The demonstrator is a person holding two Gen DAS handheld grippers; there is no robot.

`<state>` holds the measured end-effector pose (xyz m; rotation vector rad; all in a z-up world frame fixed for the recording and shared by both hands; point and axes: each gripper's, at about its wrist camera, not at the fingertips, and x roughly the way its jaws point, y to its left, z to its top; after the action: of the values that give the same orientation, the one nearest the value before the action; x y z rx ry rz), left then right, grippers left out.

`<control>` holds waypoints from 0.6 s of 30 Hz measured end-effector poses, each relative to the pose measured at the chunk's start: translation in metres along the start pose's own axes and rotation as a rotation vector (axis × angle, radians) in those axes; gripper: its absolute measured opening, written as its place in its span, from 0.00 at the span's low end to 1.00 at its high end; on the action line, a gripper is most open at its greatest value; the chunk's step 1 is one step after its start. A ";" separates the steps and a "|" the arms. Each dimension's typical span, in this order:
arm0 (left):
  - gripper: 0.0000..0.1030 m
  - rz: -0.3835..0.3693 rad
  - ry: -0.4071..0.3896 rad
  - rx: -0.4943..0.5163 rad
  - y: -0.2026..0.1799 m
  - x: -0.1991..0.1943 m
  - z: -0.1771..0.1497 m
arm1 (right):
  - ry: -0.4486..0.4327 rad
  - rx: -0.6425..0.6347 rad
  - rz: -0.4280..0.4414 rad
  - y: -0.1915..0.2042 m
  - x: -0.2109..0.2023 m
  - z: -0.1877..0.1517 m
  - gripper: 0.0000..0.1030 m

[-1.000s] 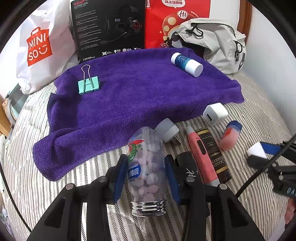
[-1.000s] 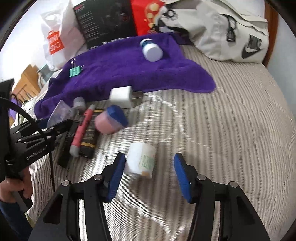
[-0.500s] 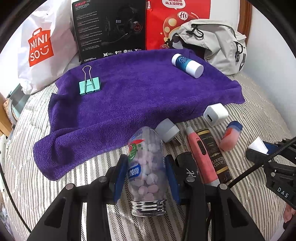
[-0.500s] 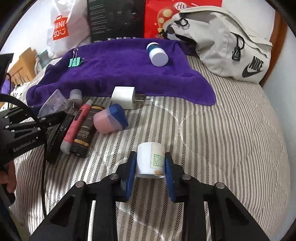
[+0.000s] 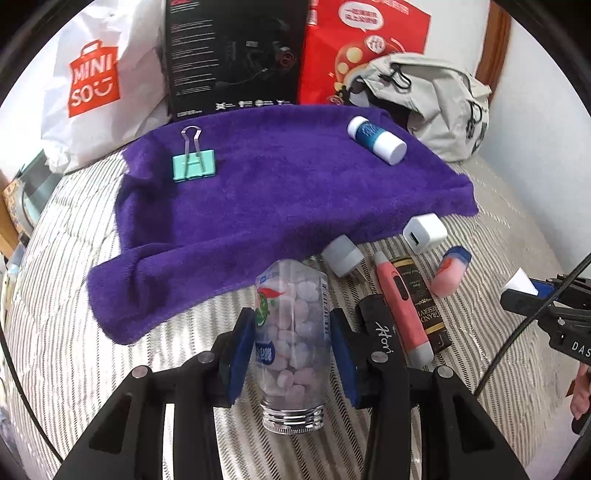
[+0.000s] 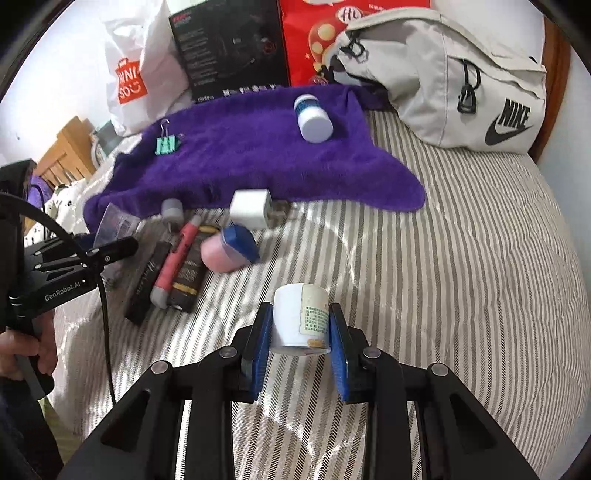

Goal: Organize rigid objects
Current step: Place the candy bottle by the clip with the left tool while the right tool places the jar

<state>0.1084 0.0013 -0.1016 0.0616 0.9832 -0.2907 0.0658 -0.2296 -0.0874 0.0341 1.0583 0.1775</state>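
Left wrist view: the left tongs [image 5: 291,354] are closed on a clear candy bottle [image 5: 291,332], lower centre of the frame, with its threaded neck toward the camera, over the striped bed [image 5: 74,354]. A purple towel [image 5: 277,192] fills the middle of the frame; on it lie a green binder clip [image 5: 194,166] at upper left and a blue-and-white bottle [image 5: 376,138] at upper right. These two appear sorted. Right of centre, off the towel, a grey cap [image 5: 341,254], a white charger [image 5: 424,232], a pink pen [image 5: 400,306] and a pink tube [image 5: 450,271] remain, so most of the task is judged outstanding. Right wrist view: the right tongs [image 6: 299,339] grip a white jar [image 6: 301,317] at lower centre, raised above the bed. The loose items cluster at centre left, below the towel's front edge. Along the top edge stand a white shopping bag [image 6: 129,62], a black box [image 6: 229,44], a red bag [image 6: 314,33] and a grey backpack [image 6: 461,81]. The surface is soft, striped bedding.
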 end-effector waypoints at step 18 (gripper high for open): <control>0.37 0.055 0.042 0.004 0.008 0.008 0.002 | 0.014 -0.021 0.087 0.001 0.004 0.019 0.29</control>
<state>0.1162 0.0071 -0.1076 0.0981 1.0214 -0.2416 0.0845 -0.2264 -0.0817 0.0605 1.0696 0.2678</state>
